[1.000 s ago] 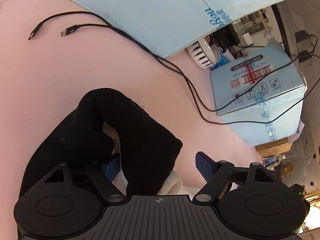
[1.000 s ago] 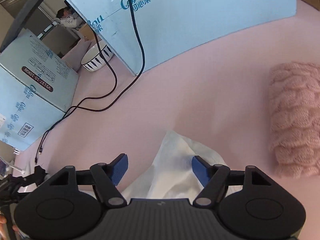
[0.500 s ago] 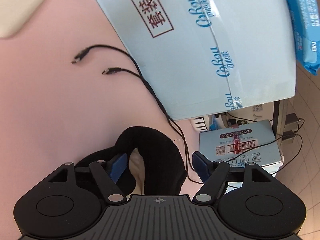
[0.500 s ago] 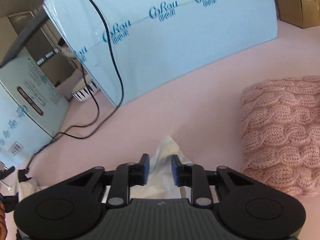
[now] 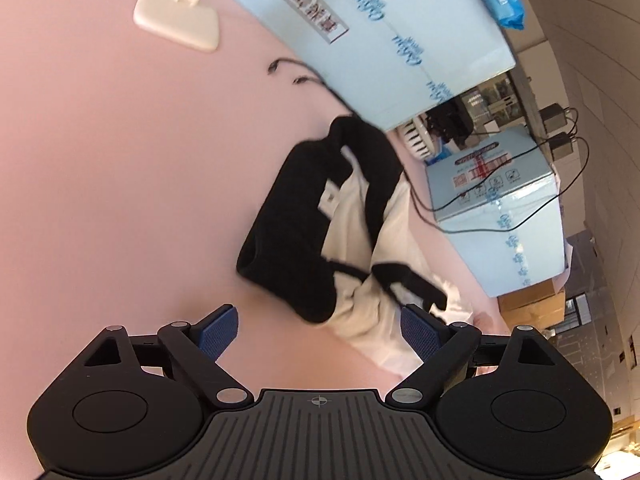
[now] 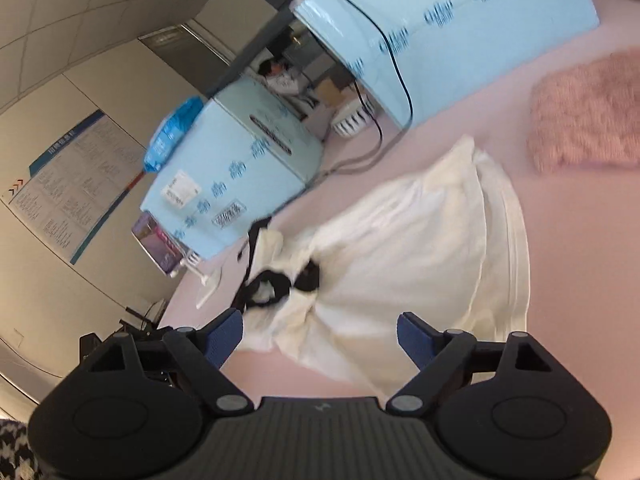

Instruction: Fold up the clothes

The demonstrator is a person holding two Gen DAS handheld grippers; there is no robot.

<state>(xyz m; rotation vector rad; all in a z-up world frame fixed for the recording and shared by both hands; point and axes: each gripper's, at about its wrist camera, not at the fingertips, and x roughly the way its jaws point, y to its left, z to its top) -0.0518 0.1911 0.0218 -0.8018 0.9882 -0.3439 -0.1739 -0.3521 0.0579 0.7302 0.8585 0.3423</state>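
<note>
A white garment with black collar and trim point(image 5: 352, 216) lies crumpled on the pink surface point(image 5: 120, 160) in the left wrist view. My left gripper point(image 5: 320, 330) hovers just short of it, its jaws opening; a white fold lies low between the blue pads without touching them. In the right wrist view the same garment point(image 6: 420, 248) spreads out white, with its black trim point(image 6: 276, 280) at the left end. My right gripper point(image 6: 320, 336) is over its near edge with jaws opening, and the pads press on nothing.
Large light blue boxes point(image 5: 400, 40) point(image 6: 440, 40) stand behind the garment, with a smaller one point(image 5: 500, 208) and black cables point(image 5: 312, 76) beside them. A pink knitted piece point(image 6: 584, 120) lies at the right. A white stand base point(image 5: 180, 24) sits far left, a striped bowl point(image 6: 352, 120) between boxes.
Both grippers have pulled back from the garment and stand wider. The right one, shut on white cloth half a second ago, has let go. The black collar has left the left jaws.
</note>
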